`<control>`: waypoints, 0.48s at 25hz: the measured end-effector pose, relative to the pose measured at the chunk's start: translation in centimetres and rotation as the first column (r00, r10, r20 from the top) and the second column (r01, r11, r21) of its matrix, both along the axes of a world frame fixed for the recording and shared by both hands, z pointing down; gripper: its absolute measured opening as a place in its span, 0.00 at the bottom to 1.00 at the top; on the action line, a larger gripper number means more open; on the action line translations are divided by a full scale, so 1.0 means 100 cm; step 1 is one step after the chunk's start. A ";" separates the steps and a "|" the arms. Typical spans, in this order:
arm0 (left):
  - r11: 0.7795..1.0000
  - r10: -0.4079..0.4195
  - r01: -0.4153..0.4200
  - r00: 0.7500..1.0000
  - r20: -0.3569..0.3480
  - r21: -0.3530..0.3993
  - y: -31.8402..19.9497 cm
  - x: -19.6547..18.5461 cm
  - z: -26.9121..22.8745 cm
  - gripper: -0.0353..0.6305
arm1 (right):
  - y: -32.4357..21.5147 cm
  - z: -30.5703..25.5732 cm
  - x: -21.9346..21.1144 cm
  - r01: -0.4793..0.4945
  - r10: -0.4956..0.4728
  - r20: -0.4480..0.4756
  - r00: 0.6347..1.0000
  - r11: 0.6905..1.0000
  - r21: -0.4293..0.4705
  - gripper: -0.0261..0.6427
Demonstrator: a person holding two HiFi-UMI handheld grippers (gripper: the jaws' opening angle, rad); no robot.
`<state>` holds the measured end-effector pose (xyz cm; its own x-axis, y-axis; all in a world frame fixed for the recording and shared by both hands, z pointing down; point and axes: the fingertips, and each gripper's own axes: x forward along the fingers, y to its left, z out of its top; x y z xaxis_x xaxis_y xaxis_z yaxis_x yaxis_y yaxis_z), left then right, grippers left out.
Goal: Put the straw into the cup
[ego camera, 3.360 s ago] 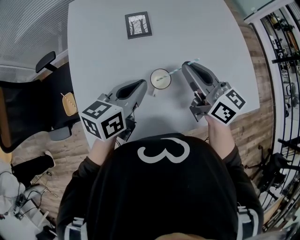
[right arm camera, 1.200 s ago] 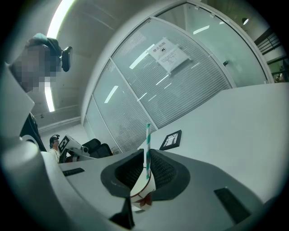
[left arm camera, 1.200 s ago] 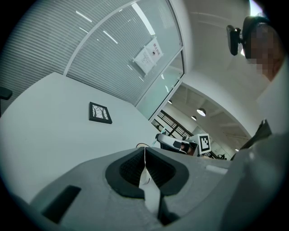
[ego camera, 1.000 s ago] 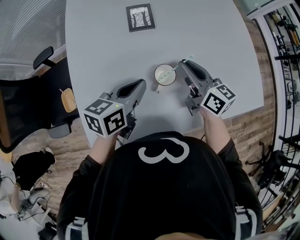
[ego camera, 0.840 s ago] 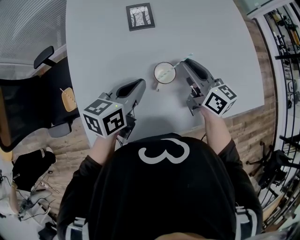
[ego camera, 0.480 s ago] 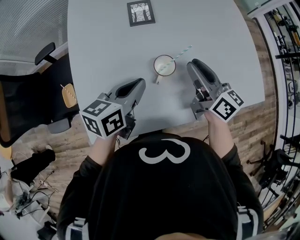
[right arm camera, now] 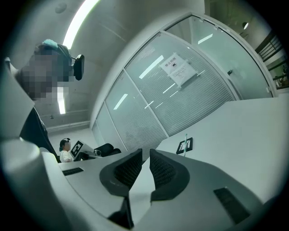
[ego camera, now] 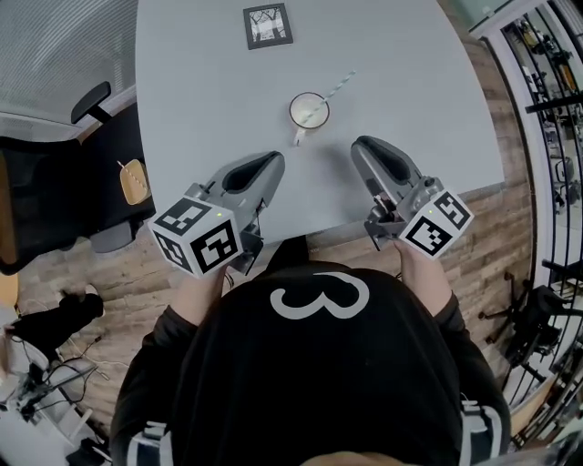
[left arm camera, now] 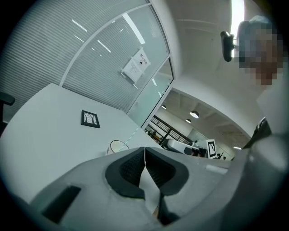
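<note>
Right gripper (ego camera: 368, 146) now sits back from cup (ego camera: 300, 113) | straw (ego camera: 332, 91) leans inside it, so I judge task done | its fingers (right arm camera: 163, 170) slightly apart, empty | left gripper (ego camera: 273, 160) fingers (left arm camera: 130, 169) together, empty

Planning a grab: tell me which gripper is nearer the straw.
Right. In the head view the right gripper lies lower right of the straw; the left gripper farther, lower left.

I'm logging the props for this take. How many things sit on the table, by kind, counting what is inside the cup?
cup: 1
straw: 1
framed picture: 1
Total: 3
</note>
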<state>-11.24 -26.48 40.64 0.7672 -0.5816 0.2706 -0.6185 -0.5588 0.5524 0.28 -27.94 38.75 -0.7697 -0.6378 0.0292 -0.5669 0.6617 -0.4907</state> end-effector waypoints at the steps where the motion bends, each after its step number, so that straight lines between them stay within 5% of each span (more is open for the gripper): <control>1: 1.000 0.001 -0.001 1.000 -0.001 0.010 0.005 0.001 -0.005 0.08 | 0.007 -0.003 -0.001 0.009 -0.009 -0.001 1.000 1.000 0.000 0.12; 12: 0.985 0.025 -0.024 1.000 -0.003 0.172 0.064 0.015 -0.074 0.08 | 0.079 -0.065 -0.015 0.110 -0.110 -0.008 0.994 0.985 0.133 0.08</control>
<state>-9.74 -20.03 33.23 0.7826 -0.6005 0.1639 -0.6010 -0.6605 0.4500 -1.24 -19.99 32.24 -0.8354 -0.5474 -0.0499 -0.4872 0.7795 -0.3937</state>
